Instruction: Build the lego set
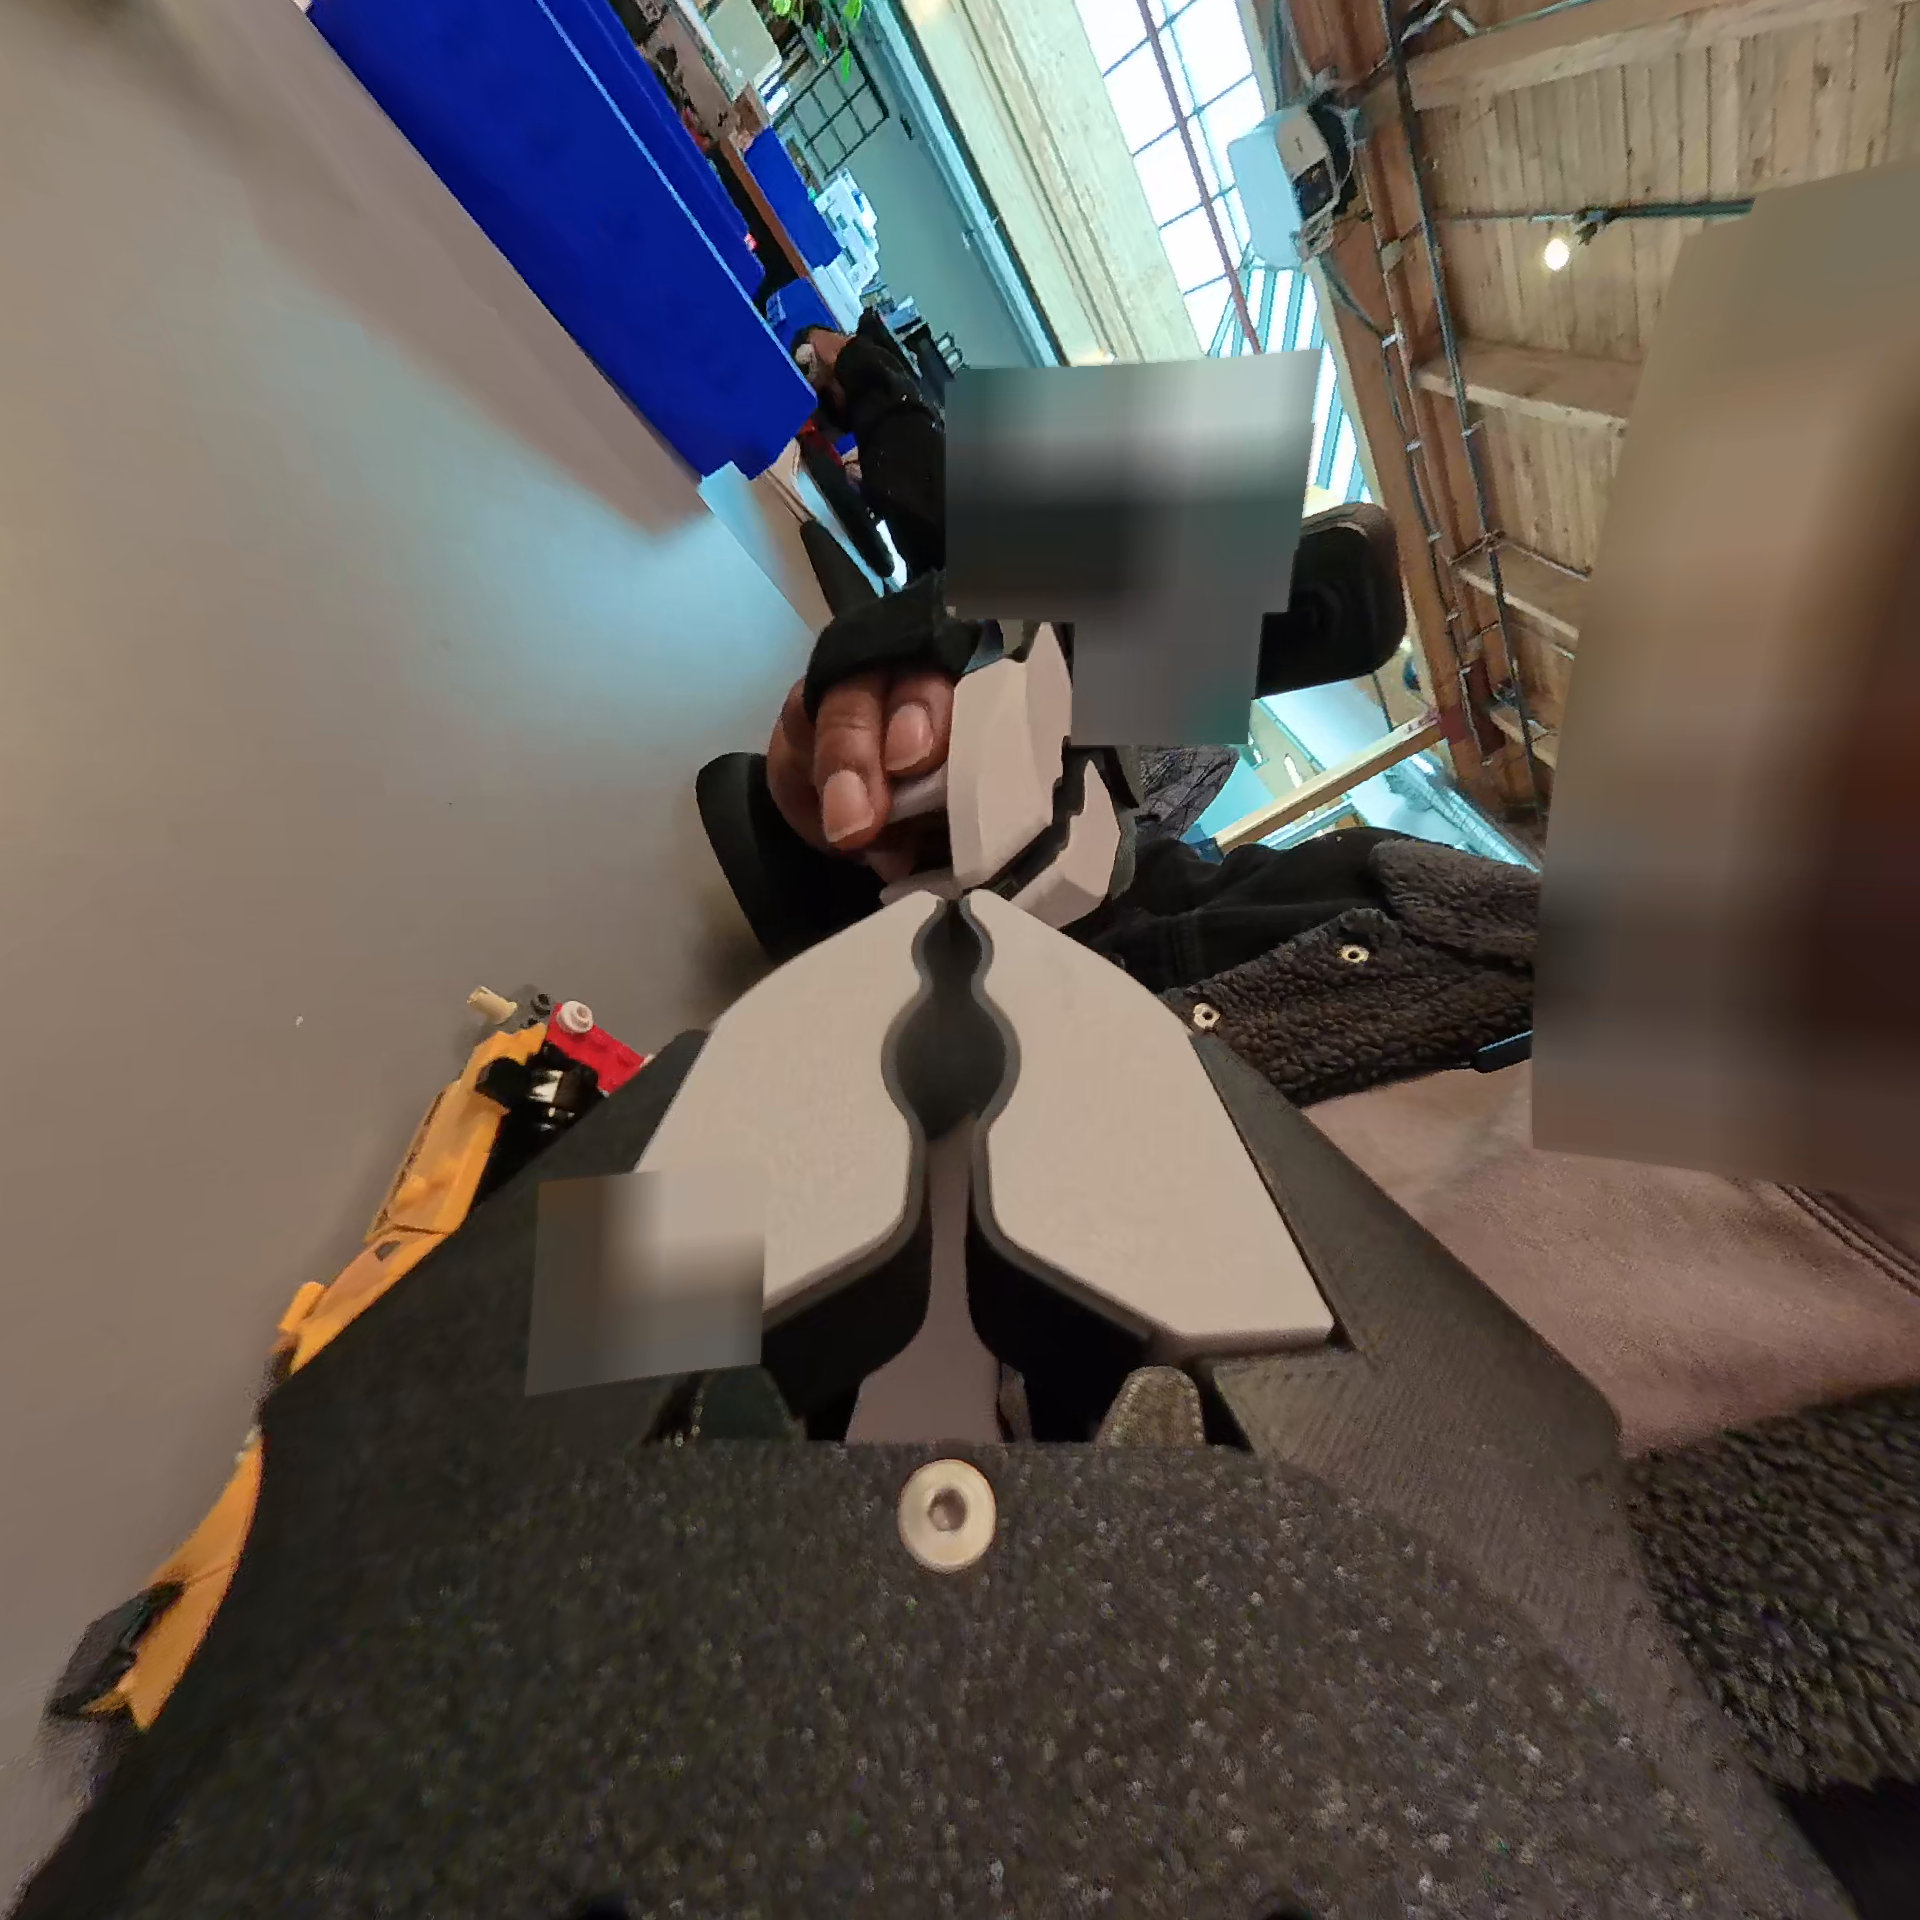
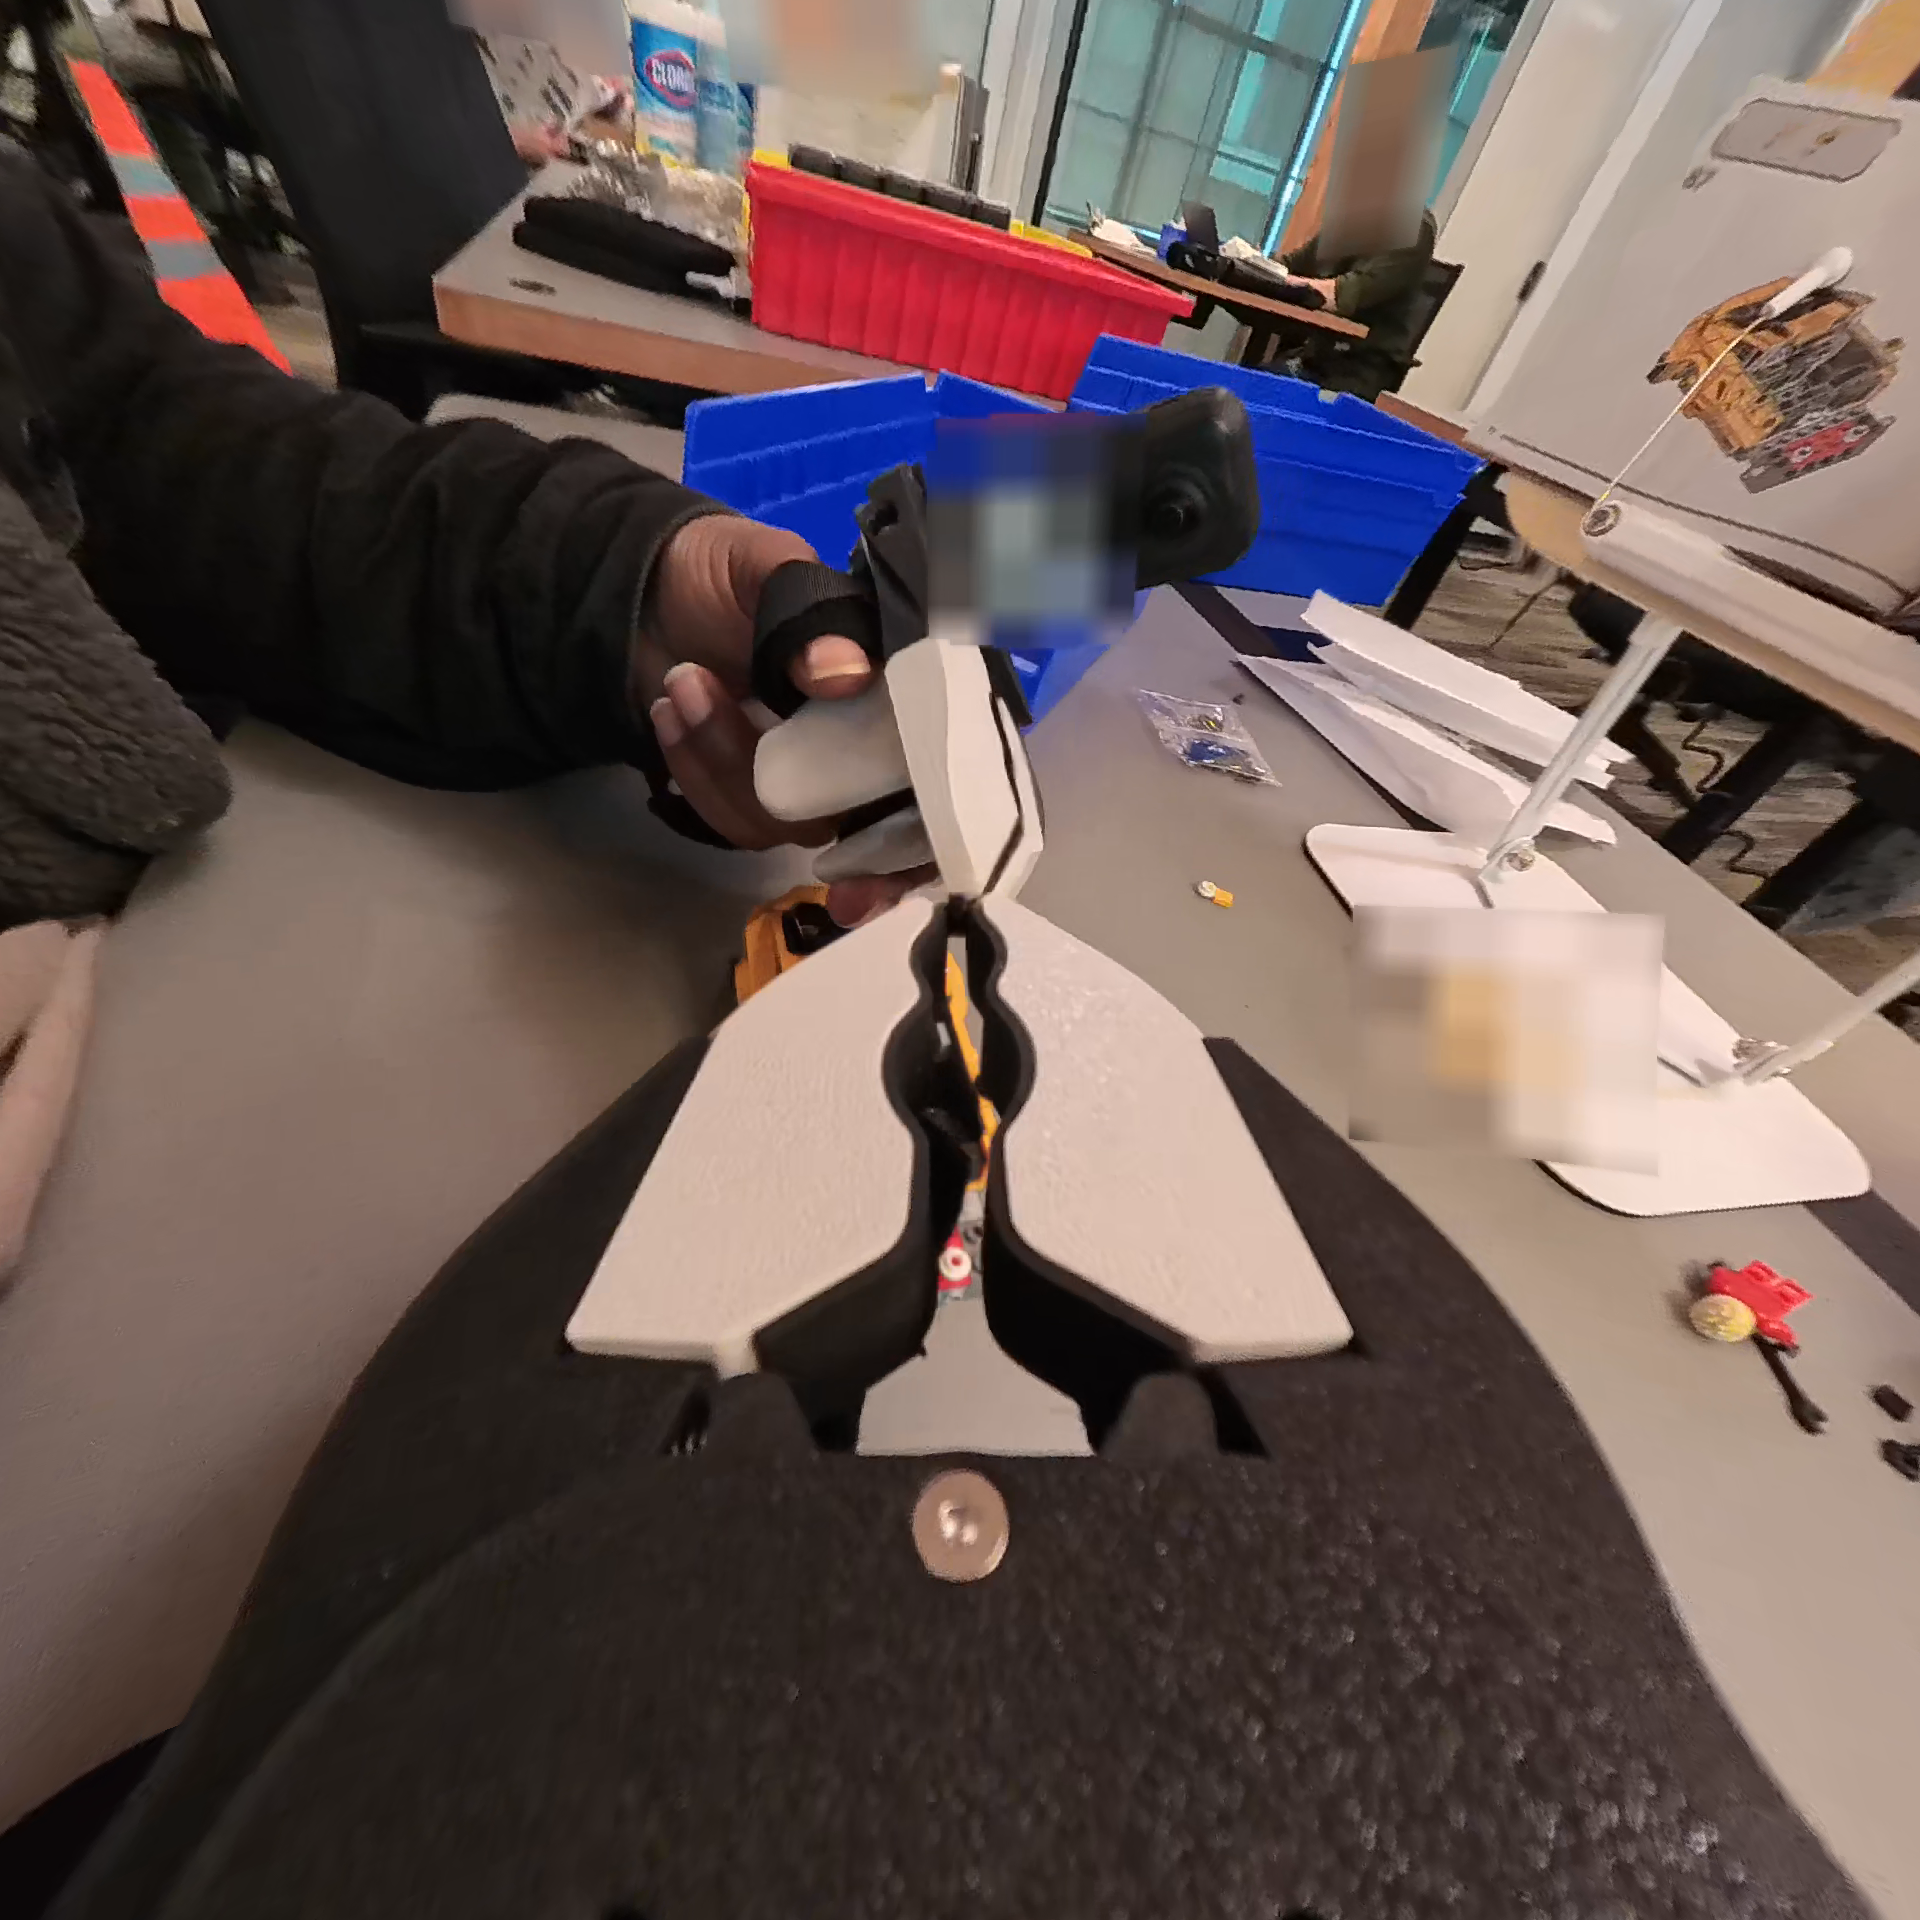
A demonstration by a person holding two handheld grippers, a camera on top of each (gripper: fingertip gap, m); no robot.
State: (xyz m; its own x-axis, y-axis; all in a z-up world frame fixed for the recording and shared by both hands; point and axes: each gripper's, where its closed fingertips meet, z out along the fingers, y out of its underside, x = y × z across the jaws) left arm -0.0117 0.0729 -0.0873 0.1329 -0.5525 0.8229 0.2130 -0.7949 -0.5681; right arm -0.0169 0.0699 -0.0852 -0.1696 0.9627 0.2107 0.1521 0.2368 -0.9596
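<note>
My right gripper [image 2: 958, 914] is shut, and a small black piece [image 2: 951, 907] shows pinched at its tips. My left gripper [image 1: 951, 902] is shut, and I see nothing between its pads. The two grippers meet tip to tip above the grey table [image 2: 416, 1039]. The left gripper [image 2: 975, 891] points down at the right one's tips in the right wrist view. The right gripper [image 1: 982, 885] shows beyond the left tips in the left wrist view. The yellow lego model [image 2: 774, 940] lies on the table under the grippers. It shows with a red part at lower left in the left wrist view [image 1: 447, 1143].
Blue bins [image 2: 1299, 468] and a red bin [image 2: 935, 291] stand behind. A white stand [image 2: 1455, 873] with a booklet is at the right, near white papers [image 2: 1455, 727] and a parts bag [image 2: 1205, 732]. A small yellow piece [image 2: 1218, 894], a red part [image 2: 1756, 1304] and black bits [image 2: 1891, 1403] lie loose.
</note>
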